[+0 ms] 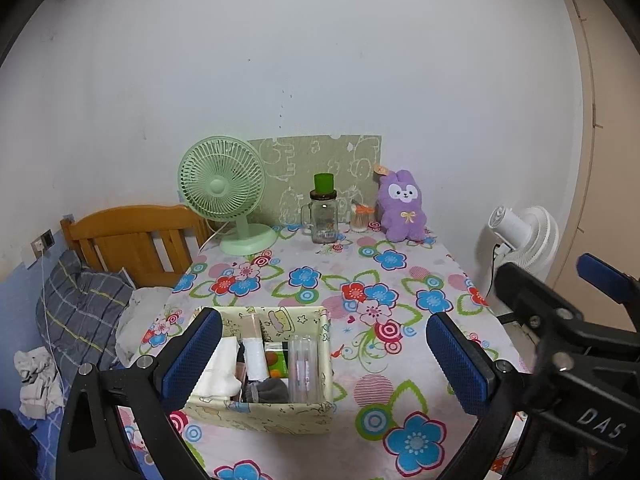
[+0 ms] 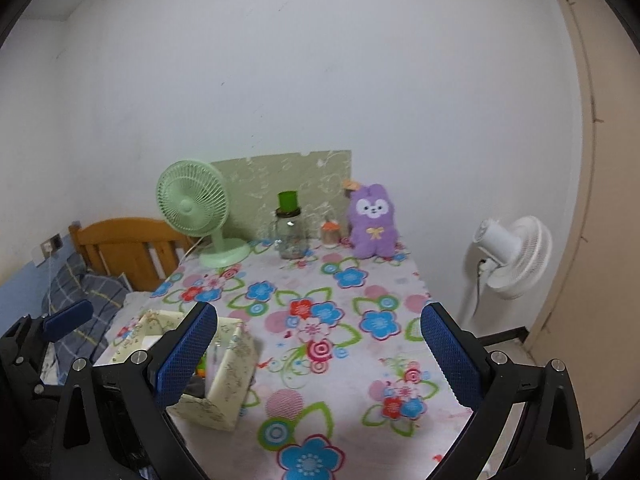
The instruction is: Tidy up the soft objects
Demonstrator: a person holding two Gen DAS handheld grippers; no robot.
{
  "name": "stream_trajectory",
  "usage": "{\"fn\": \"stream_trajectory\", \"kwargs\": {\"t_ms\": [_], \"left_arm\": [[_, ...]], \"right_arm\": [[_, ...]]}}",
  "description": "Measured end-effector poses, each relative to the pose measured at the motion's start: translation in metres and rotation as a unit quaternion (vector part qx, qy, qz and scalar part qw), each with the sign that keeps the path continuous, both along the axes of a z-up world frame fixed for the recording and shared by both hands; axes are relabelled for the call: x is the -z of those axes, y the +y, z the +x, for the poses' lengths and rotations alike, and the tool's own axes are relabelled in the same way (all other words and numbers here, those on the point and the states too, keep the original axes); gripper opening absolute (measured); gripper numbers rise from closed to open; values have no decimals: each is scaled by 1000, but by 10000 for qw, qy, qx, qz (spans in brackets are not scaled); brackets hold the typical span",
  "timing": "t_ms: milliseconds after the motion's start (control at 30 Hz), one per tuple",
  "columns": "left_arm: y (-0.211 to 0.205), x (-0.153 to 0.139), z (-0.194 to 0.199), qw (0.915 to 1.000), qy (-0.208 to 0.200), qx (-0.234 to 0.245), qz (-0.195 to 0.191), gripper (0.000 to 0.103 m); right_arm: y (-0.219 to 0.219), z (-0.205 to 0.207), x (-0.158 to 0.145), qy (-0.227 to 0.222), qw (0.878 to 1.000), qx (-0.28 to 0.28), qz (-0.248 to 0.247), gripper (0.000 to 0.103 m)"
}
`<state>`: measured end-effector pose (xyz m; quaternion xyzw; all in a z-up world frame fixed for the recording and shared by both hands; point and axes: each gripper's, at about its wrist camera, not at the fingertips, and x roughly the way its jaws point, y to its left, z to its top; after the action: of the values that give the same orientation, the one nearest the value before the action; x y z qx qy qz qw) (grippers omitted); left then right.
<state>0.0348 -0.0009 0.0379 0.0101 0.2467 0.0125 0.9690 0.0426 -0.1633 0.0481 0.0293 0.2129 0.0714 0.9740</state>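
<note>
Fuzzy purple plush toy (image 1: 401, 205), clear glass jar (image 1: 323, 216) (glossy), wooden headboard (image 1: 132, 240), matt floral tablecloth (image 1: 400, 320).

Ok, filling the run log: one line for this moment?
left gripper open, over box | right gripper open, empty | plush upright at table's far edge, untouched

A purple plush bunny (image 1: 401, 205) at one o'clock, a mint-green desk fan (image 1: 222, 192) at eleven, a tablecloth (image 1: 320, 280) in blue-and-red flowers, and a cream cartoon-print storage box (image 1: 262, 412) at six.
</note>
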Motion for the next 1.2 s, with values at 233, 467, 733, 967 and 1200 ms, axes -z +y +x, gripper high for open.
{"fn": "stream_trajectory", "kwargs": {"t_ms": [233,467,733,967,1200], "left_arm": [[-6,1,-12,10000,-68,-53,42,103],[-4,8,-17,9998,-61,-181,56,103],[2,10,-17,9998,-20,-202,-39,103],[5,10,-17,9996,-55,-266,-69,103],[6,11,-15,9995,-30,-301,-58,103]], "right_arm": [[-20,-17,6,-41,9998,203,28,103],[-27,-21,14,13,9995,318,-10,103],[-26,-22,16,44,9994,344,-2,103],[-22,-18,18,77,9995,297,-44,103],[-22,-15,20,101,9997,231,-49,103]]}}
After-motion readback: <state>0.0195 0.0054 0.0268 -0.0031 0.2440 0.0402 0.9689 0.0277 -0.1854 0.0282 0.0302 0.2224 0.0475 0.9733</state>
